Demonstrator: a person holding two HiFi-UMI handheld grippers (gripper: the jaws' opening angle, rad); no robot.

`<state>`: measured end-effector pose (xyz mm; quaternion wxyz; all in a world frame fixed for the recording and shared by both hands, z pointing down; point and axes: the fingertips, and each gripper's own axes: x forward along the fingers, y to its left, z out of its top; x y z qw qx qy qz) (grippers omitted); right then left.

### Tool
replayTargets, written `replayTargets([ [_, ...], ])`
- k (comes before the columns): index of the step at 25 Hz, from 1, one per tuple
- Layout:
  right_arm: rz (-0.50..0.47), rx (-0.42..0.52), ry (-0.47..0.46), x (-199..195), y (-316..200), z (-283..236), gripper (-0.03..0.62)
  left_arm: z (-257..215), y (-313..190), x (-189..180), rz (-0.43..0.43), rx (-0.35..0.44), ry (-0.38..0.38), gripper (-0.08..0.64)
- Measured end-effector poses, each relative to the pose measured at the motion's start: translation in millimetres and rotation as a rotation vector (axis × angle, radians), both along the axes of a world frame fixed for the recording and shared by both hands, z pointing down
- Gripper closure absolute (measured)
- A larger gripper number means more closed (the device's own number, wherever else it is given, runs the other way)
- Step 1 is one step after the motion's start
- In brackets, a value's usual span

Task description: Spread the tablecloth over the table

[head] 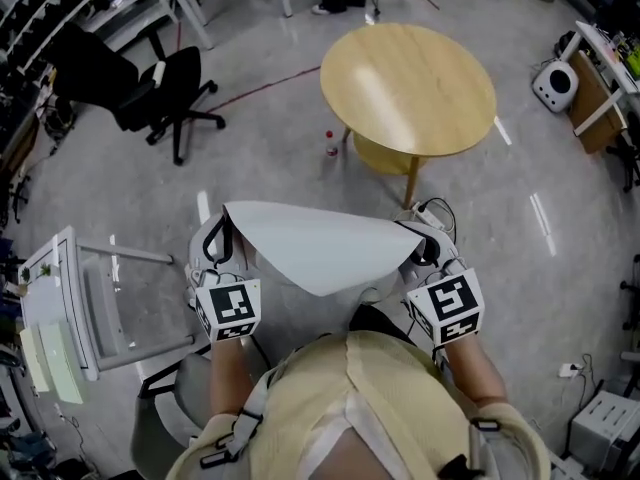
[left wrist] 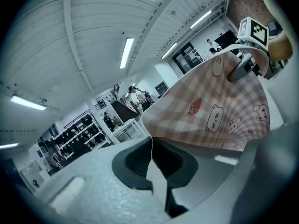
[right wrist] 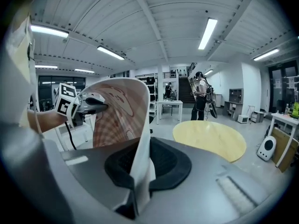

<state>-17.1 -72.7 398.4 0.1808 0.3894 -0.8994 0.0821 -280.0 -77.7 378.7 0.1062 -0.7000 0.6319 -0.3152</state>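
The tablecloth (head: 315, 248) hangs stretched between my two grippers, white side up in the head view; its checked side with bears and strawberries (left wrist: 219, 111) shows in the left gripper view. My left gripper (head: 222, 236) is shut on its left edge, and my right gripper (head: 418, 240) is shut on its right edge (right wrist: 140, 157). The round wooden table (head: 410, 88) stands bare ahead, a little to the right, apart from the cloth. It shows again in the right gripper view as the yellow table (right wrist: 210, 140).
A black office chair (head: 150, 88) stands at far left. A white rack (head: 85, 298) is at my left side. A small bottle (head: 331, 144) sits on the floor by the table's leg. A white speaker (head: 555, 85) and shelves are at far right. People stand in the background (right wrist: 201, 97).
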Motion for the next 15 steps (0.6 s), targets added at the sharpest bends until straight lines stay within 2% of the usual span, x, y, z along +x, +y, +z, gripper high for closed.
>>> replayTargets([
  [6, -0.043, 0.011, -0.028, 22.5, -36.3, -5.0, 0.584, -14.7, -47.4, 23.4, -0.035, 0.044, -0.026, 0.554],
  [12, -0.036, 0.061, -0.044, 39.5, -64.8, -20.4, 0.584, -33.3, -88.8, 40.9, -0.011, 0.083, -0.045, 0.554],
  [15, -0.027, 0.105, -0.037, 47.1, -76.8, -33.7, 0.584, -52.6, -112.0, 51.6, 0.016, 0.127, -0.053, 0.554],
])
